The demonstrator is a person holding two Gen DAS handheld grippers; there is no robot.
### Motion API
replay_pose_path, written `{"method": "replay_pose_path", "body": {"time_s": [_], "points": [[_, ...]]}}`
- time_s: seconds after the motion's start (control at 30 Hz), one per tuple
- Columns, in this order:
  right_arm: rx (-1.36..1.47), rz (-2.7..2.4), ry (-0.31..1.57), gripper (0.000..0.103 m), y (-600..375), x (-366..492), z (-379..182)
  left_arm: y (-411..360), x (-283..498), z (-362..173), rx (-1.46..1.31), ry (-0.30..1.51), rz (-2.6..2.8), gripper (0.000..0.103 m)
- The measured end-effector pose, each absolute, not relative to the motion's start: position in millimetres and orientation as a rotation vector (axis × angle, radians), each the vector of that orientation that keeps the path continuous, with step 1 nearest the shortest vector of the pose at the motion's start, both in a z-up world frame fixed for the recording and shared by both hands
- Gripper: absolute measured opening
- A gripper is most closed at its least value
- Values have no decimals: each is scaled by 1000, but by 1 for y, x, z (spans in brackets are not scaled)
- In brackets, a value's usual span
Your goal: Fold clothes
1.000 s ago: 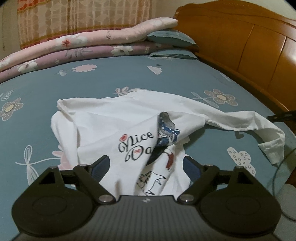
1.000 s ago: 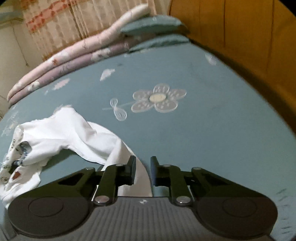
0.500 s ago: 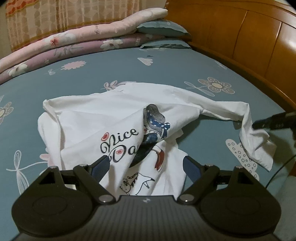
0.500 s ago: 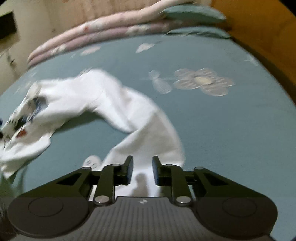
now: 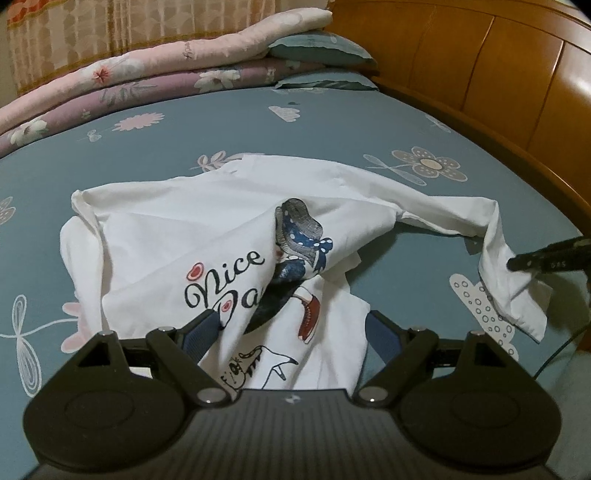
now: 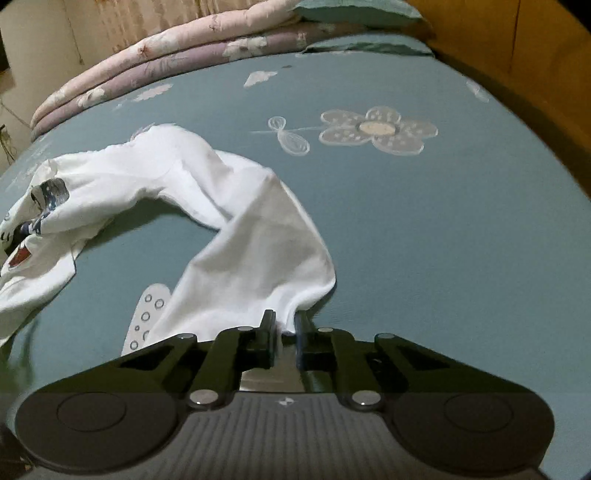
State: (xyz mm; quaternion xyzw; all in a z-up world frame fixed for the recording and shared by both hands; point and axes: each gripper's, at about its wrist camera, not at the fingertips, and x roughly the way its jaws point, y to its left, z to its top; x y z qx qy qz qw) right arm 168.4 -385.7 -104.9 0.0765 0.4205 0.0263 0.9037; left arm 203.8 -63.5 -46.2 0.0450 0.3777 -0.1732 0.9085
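Folding looks far from done: the white shirt (image 5: 207, 236) lies crumpled and bunched on the blue bed (image 5: 332, 133), its picture side puckered up. The right gripper (image 6: 285, 325) has its jaws pinched on the soft, thin sleeve (image 6: 251, 258). The left gripper (image 5: 291, 328) hangs wide open over the hem, holding nothing.

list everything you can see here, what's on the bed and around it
shirt: 1, white with "Nice Day" print, crumpled mid-bed
sleeve: 1, white, stretched toward the right tongs
bedsheet: 1, teal with flowers, covers the bed
folded quilts: 2, pink on purple, far edge
pillows: 2, teal, stacked by the headboard
headboard: 1, orange wood, right side
curtain: 1, beige patterned, behind the quilts
left tongs: open over the shirt hem
right tongs: shut on the sleeve
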Motion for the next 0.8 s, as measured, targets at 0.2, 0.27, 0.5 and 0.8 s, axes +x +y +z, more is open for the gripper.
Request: {"method": "replay_pose_path", "body": {"time_s": [0.2,0.27,0.5,0.8], "points": [[20,-108,809,8,-427,180,-58,-61,205,-46,85,778,-349,86],[-18,-166,800,8,-444,191,-46,-60,205,-46,83,778,-349,86],[-19,-269,878,14,-488,233,-49,-55,207,-43,75,762,-356,86],[-38,-64,792,22,-435,274,-27,-44,225,-31,55,715,-351,86]]}}
